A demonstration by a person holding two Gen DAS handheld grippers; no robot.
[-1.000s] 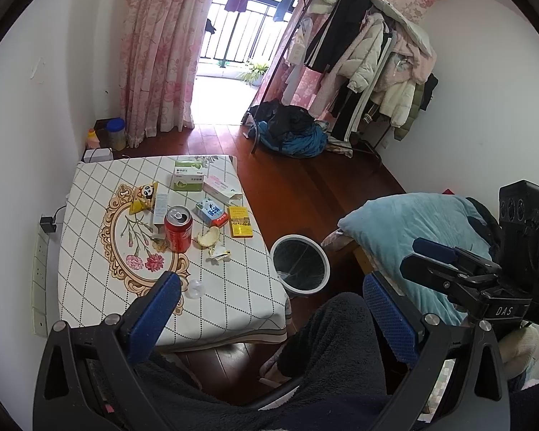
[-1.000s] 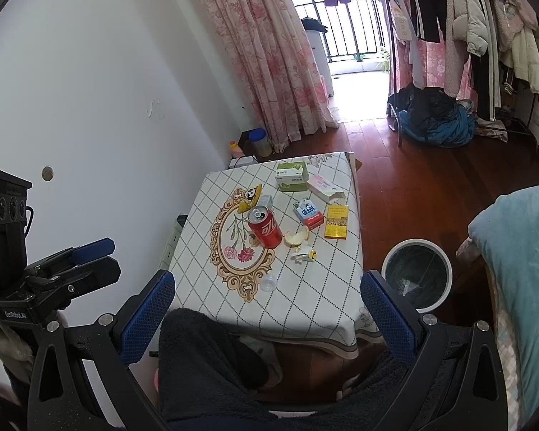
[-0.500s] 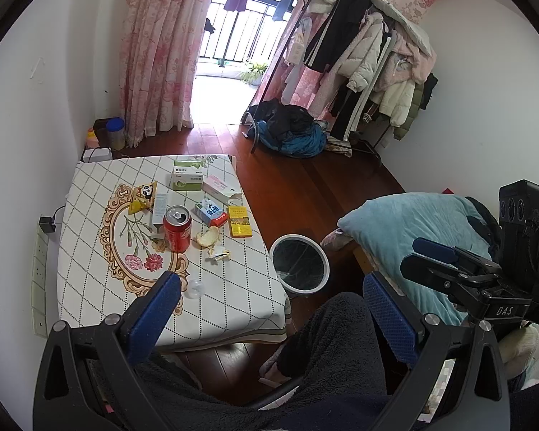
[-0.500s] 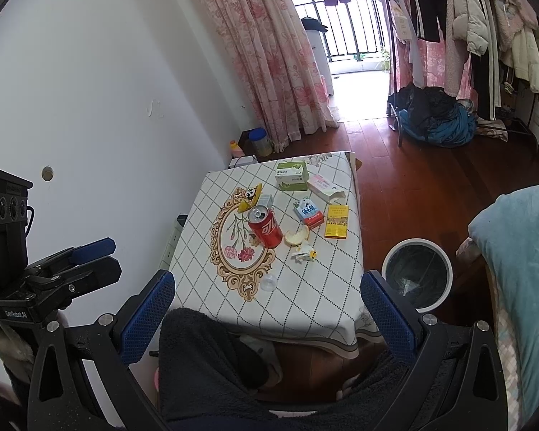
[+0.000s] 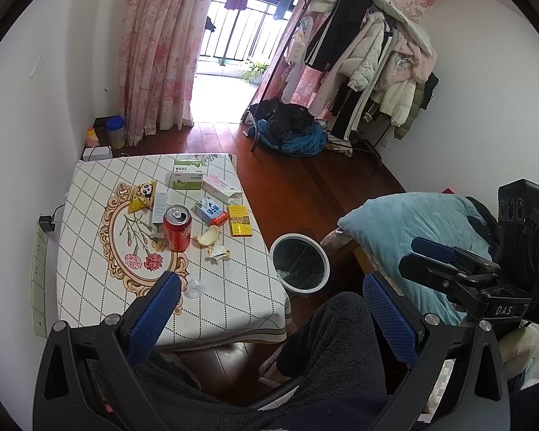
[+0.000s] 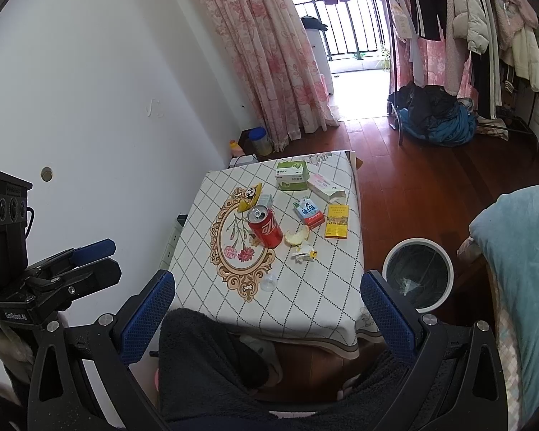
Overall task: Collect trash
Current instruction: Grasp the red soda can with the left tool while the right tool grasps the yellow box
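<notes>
On the low table with the white diamond-check cloth (image 5: 100, 287), count the trash: one red soda can (image 5: 177, 227) upright near the middle, one pale fruit peel (image 5: 208, 236) just right of it, one crumpled white-and-yellow wrapper (image 5: 219, 252) nearer you, one yellow panda snack bag (image 5: 143, 196), one clear plastic cap (image 5: 196, 287). Boxes: one green (image 5: 188, 174), one pink (image 5: 221, 188), one blue-and-red (image 5: 212, 213), one flat yellow (image 5: 240, 220). One round white-rimmed bin (image 6: 417, 274) stands on the wood floor beside the table's right edge. Your left gripper (image 5: 271, 303) and right gripper (image 6: 267, 303) both hang spread wide, holding nothing, above your dark fleece-clad knees (image 6: 212, 355), which lie between you and the table.
</notes>
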